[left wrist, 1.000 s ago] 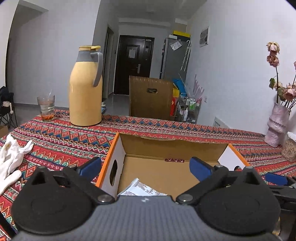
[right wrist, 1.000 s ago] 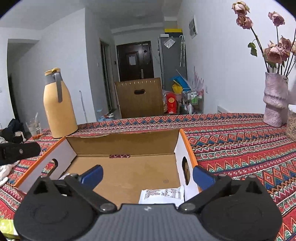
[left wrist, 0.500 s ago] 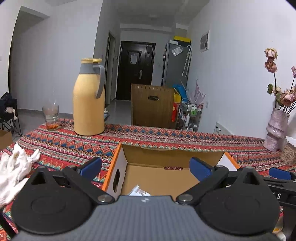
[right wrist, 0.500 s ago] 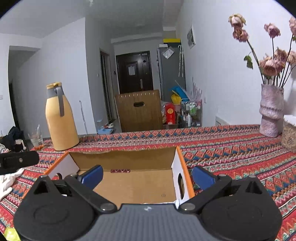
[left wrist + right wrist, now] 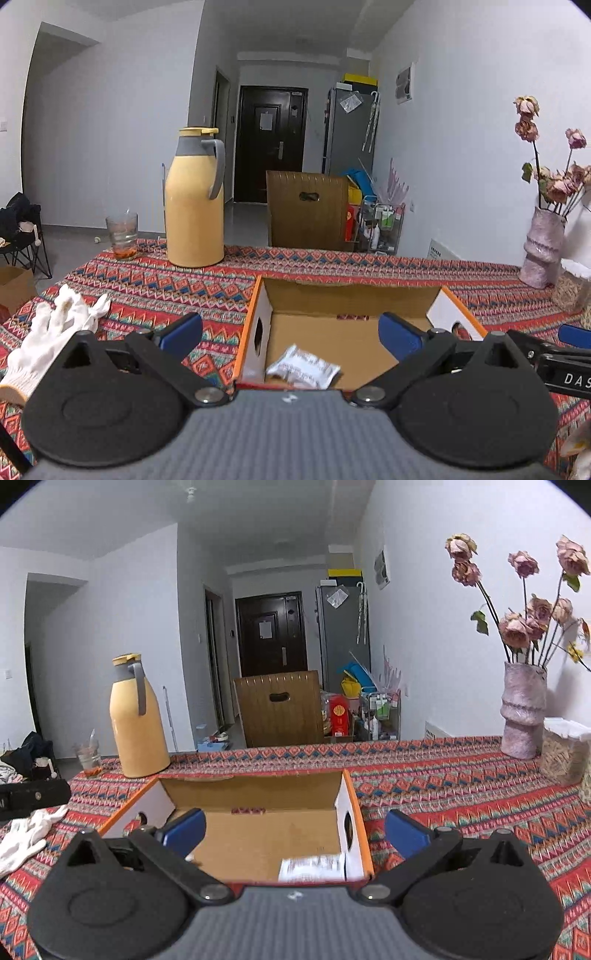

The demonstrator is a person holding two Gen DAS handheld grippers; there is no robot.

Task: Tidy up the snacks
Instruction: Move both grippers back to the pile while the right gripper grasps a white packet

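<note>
My two wrist views show the patterned tablecloth (image 5: 155,291) filling the middle band of each frame, its near edge hidden behind the gripper bodies. The open cardboard box (image 5: 354,295) sits at centre in the left view, and I see it again centre-left (image 5: 255,786) in the right view; its near wall is cut off by my grippers in both. The yellow thermos (image 5: 194,199) stands upright in the left half, the pink vase (image 5: 522,710) at the right edge, its flowers partly clipped by the frame. A white glove (image 5: 55,332) lies crumpled at lower left. My left gripper (image 5: 290,334) is spread wide and empty; my right gripper (image 5: 293,829) is likewise spread with nothing between the fingers. One white snack packet (image 5: 303,371) lies on the box floor by the near left corner; its print is too small to read. In the right view a packet (image 5: 312,867) lies against the box's right wall, its lower edge hidden.
</note>
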